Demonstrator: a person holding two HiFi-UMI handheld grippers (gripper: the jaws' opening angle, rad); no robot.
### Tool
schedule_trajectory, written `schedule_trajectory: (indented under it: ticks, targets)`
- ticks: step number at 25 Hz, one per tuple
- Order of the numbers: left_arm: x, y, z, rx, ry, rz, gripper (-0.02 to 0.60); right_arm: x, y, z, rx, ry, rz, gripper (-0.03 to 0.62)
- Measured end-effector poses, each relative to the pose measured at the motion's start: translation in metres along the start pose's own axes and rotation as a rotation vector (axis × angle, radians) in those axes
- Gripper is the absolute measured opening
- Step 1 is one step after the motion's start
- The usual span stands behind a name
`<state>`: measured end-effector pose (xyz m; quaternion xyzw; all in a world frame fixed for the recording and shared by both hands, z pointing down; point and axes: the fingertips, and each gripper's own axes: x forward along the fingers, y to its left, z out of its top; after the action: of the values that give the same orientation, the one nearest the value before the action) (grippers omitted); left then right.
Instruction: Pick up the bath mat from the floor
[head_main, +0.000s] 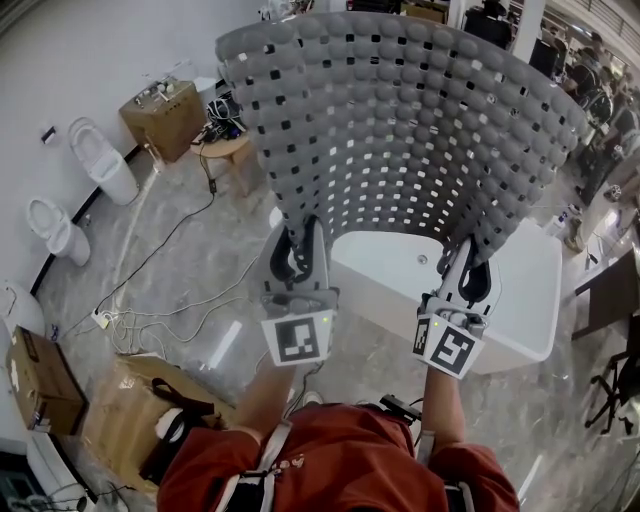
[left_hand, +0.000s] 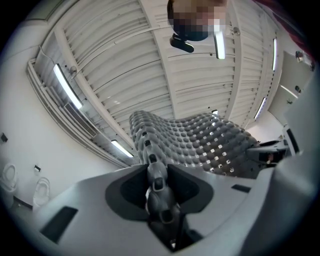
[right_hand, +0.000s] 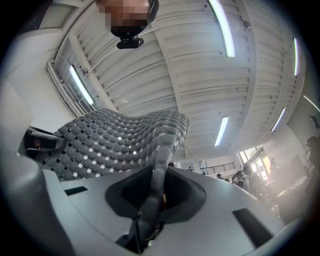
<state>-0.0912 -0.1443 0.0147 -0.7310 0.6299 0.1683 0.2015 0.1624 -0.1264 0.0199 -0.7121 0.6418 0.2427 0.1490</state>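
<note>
Clearly the grey bath mat (head_main: 400, 130) is off the floor (head_main: 190, 270): it stands up in the air in front of the person, above a white bathtub (head_main: 520, 290). The left hand-held gripper (head_main: 297, 255) is closed tight on the mat's lower left edge, and the right hand-held gripper (head_main: 468, 270) on the lower right edge, each with the mat pinched between its jaws. I judge the mat light, soft and rubbery, because its top bends over. The pebbled surface with holes should not slip easily; a hold on two corners spreads it well.
</note>
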Motion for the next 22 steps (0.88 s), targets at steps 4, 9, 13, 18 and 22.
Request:
schedule_trajectory:
  ticks: [4,9,13,18,22]
  targets:
    - [0.0018,-0.0018,-0.0034,-0.003,0.004,0.002,0.110,0.0021,-0.0003,-0.0015,-0.010,-0.002,0.002,0.066]
    - [-0.0025,-0.0027,-0.0062,-0.006,0.004,-0.009,0.110,-0.0038,0.0004,-0.0056,-0.017,0.000,-0.005,0.066]
    - [0.0048,-0.0058,-0.0031,-0.003,0.008,-0.010,0.110,0.0027,-0.0038,-0.0036,-0.014,0.006,-0.007,0.066]
    - [-0.0001,-0.0044,-0.0058,-0.016,0.009,-0.015,0.110,-0.0021,0.0002,-0.0040,-0.021,0.008,-0.011,0.067]
    - [0.0007,-0.0031,-0.0048,-0.023,0.011,-0.013,0.110,-0.0027,0.0012,-0.0005,-0.033,0.009,-0.010,0.067]
